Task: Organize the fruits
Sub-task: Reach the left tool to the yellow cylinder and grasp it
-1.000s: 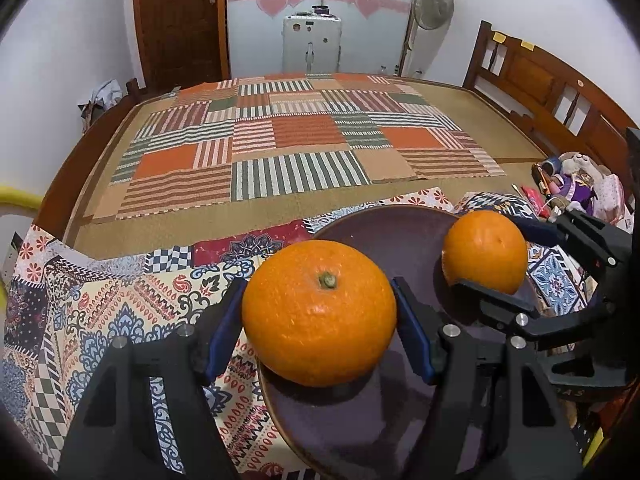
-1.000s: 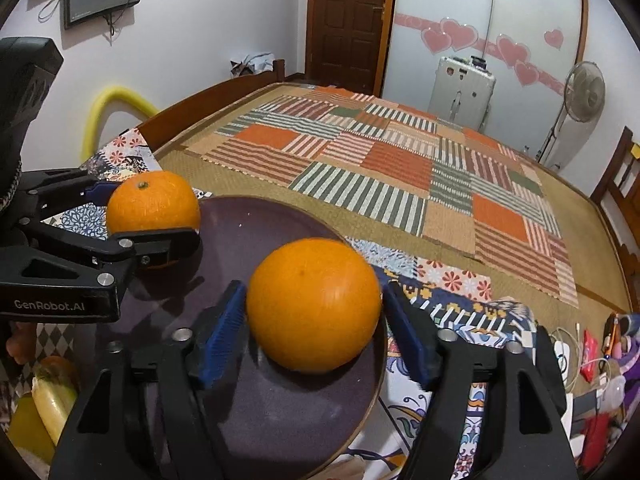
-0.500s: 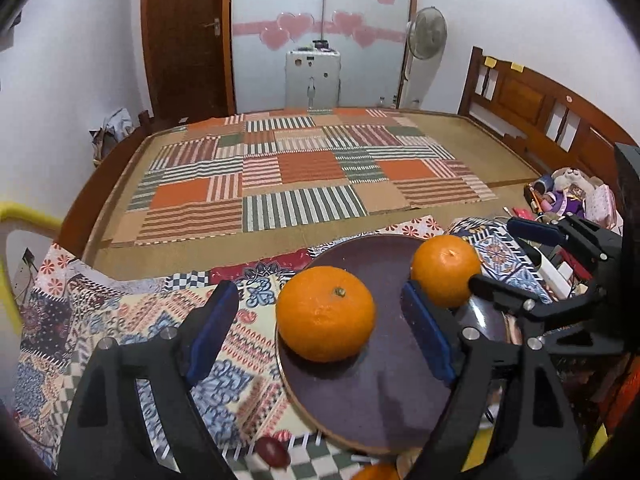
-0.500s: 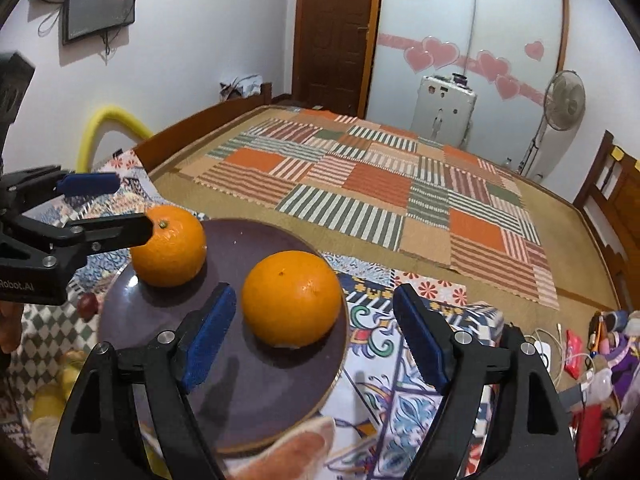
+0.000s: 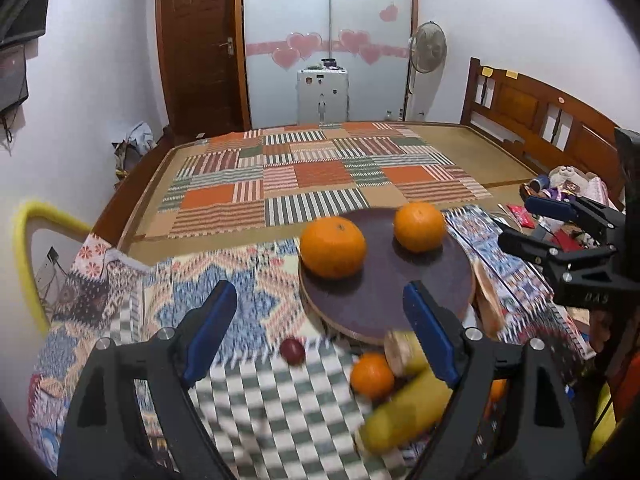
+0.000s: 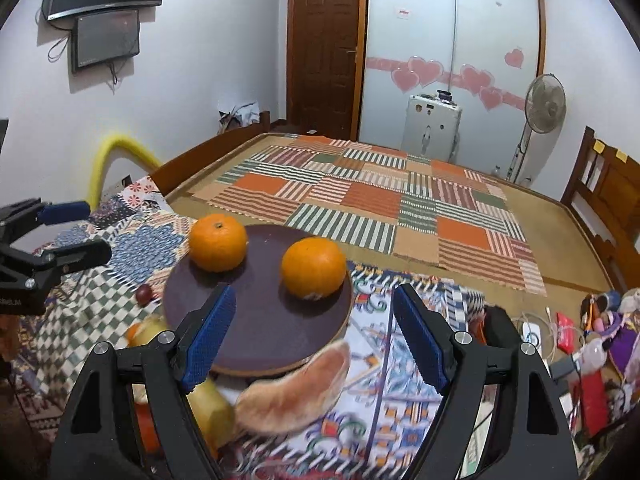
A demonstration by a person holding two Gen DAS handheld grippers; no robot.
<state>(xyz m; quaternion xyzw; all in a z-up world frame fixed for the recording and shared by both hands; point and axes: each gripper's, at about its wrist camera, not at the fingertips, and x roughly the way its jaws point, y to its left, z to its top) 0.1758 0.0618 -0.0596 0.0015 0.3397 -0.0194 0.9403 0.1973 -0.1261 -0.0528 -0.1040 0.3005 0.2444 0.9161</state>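
Note:
Two oranges rest on a dark purple plate: one with a stem mark on its left side, one at the far right. In the right wrist view they show as the left orange and the right orange on the same plate. My left gripper is open and empty, pulled back in front of the plate. My right gripper is open and empty, also short of the plate. More fruit lies near the plate's front edge: a small orange, a yellow fruit, a dark red fruit.
A tan sweet-potato-like piece and a pale yellow fruit lie by the plate. Patterned cloths cover the near surface. A wide bed with a patchwork mat lies beyond. Clutter sits at the right.
Both grippers opened, let go of their oranges on the plate and drew back and up. The loose fruit in front of the plate came into view.

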